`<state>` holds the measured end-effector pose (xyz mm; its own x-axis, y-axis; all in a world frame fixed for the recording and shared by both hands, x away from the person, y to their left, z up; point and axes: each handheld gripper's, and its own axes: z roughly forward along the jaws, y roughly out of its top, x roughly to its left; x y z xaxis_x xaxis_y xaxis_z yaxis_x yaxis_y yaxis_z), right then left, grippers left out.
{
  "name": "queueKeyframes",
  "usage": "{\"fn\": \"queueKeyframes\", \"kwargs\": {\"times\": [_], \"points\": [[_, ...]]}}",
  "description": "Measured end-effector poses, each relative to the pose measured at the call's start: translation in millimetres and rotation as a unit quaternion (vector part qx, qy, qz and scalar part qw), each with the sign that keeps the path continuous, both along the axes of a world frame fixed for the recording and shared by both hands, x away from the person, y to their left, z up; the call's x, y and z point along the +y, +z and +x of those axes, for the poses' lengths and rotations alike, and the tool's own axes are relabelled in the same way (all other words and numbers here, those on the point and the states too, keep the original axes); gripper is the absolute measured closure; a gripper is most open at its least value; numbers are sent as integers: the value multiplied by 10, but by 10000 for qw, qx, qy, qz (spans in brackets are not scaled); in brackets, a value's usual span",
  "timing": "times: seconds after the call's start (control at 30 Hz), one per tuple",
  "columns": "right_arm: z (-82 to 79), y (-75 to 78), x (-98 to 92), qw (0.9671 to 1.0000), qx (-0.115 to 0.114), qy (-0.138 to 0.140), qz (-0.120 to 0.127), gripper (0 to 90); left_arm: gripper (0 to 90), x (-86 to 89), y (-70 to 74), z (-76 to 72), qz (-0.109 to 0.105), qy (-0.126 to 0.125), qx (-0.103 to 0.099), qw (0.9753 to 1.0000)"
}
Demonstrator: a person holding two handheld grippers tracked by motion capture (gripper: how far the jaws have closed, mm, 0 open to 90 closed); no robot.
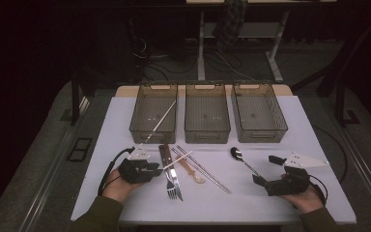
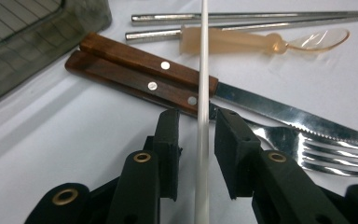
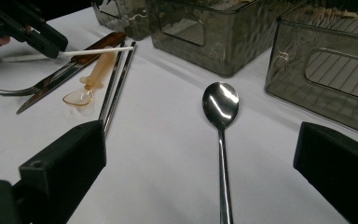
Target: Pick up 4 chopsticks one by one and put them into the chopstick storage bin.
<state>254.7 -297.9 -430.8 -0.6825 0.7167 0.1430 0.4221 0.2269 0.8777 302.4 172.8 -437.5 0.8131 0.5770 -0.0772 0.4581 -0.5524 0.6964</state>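
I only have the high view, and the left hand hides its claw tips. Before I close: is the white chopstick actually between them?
Observer: Yes. In the left gripper view the white chopstick runs between the jaws of the left claw, with a gap on each side, so it is not pinched.
Operator: What is under it?
Observer: It crosses over the wooden handle of the knife.
Operator: And the right side?
Observer: In the right gripper view the right claw is wide open, and the metal spoon lies centred between its jaws, bowl up.
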Motion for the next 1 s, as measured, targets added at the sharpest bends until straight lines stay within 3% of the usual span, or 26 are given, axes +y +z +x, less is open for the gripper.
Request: {"fn": "queueKeyframes", "kwargs": {"times": [0.57, 1.0], "points": [[-1, 2, -2, 10000, -3, -3, 2, 20, 751, -40, -62, 25, 152, -192, 71, 9997], [-2, 0, -1, 10000, 1, -8, -3, 20, 818, -46, -62, 28, 182, -198, 89, 9996]]}}
